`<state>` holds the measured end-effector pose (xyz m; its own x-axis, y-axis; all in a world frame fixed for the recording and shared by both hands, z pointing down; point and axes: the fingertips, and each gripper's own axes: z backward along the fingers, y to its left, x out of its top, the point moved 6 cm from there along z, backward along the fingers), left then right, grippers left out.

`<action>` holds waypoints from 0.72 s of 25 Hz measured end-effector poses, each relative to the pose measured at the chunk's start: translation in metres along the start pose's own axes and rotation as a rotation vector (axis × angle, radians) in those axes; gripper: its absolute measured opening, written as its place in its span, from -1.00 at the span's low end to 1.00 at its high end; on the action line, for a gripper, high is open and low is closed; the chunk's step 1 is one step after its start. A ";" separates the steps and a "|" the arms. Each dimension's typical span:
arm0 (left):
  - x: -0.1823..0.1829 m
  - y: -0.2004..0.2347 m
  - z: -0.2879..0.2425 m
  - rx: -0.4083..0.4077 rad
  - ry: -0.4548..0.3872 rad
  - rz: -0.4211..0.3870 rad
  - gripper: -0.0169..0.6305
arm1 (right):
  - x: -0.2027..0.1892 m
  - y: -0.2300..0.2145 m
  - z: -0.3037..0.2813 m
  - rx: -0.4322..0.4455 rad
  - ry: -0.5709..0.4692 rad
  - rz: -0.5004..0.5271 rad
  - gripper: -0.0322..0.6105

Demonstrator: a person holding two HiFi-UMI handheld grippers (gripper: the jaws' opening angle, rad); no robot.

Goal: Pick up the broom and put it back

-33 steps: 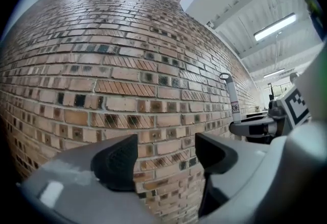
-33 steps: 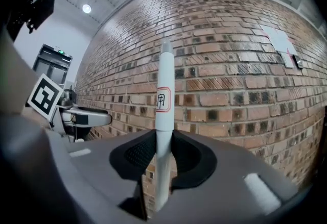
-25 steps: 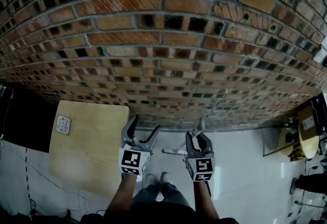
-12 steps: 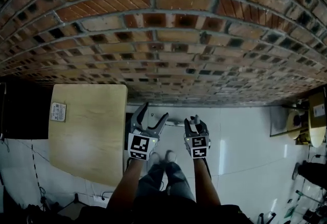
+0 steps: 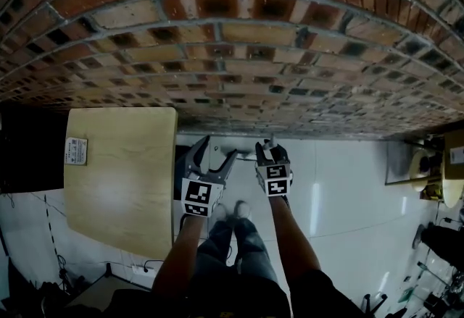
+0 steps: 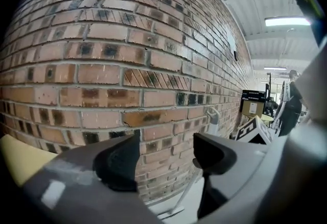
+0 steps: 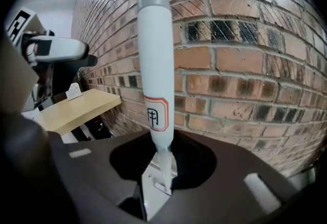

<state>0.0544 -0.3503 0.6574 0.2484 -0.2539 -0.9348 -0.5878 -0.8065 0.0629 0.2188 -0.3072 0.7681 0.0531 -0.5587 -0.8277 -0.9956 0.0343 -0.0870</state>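
The broom's white handle (image 7: 155,65) with its grey cap stands upright in front of the brick wall, and my right gripper (image 7: 161,167) is shut on its thin lower neck. In the head view the right gripper (image 5: 271,148) is near the foot of the wall. In the left gripper view the broom's thin pole (image 6: 191,187) slants down to the floor. My left gripper (image 5: 214,150) is just left of the right one. Its jaws have just been closing and still stand apart, with only wall showing between them (image 6: 164,154).
A brick wall (image 5: 232,56) fills the far side. A light wooden table (image 5: 119,179) stands to the left, with a black object (image 5: 29,150) beyond it. The person's legs and shoes (image 5: 225,211) are below the grippers. Boxes and a yellow round thing (image 5: 435,172) sit far right.
Both grippers have shifted up in the head view, closer to the foot of the wall. The broom's lower end, seen on the floor a second ago, no longer shows there.
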 end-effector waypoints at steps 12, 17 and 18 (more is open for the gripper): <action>0.000 0.024 -0.001 0.036 -0.007 0.023 0.08 | 0.032 -0.028 -0.063 0.025 -0.025 -0.088 -0.61; -0.002 0.033 0.001 0.051 -0.011 0.029 0.08 | 0.041 -0.032 -0.078 0.038 -0.023 -0.111 -0.60; -0.003 0.034 0.001 0.053 -0.013 0.031 0.08 | 0.042 -0.033 -0.079 0.041 -0.021 -0.115 -0.60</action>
<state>0.0328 -0.3767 0.6615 0.2197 -0.2715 -0.9370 -0.6351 -0.7689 0.0739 0.2482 -0.3973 0.7803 0.1691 -0.5432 -0.8224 -0.9789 0.0048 -0.2044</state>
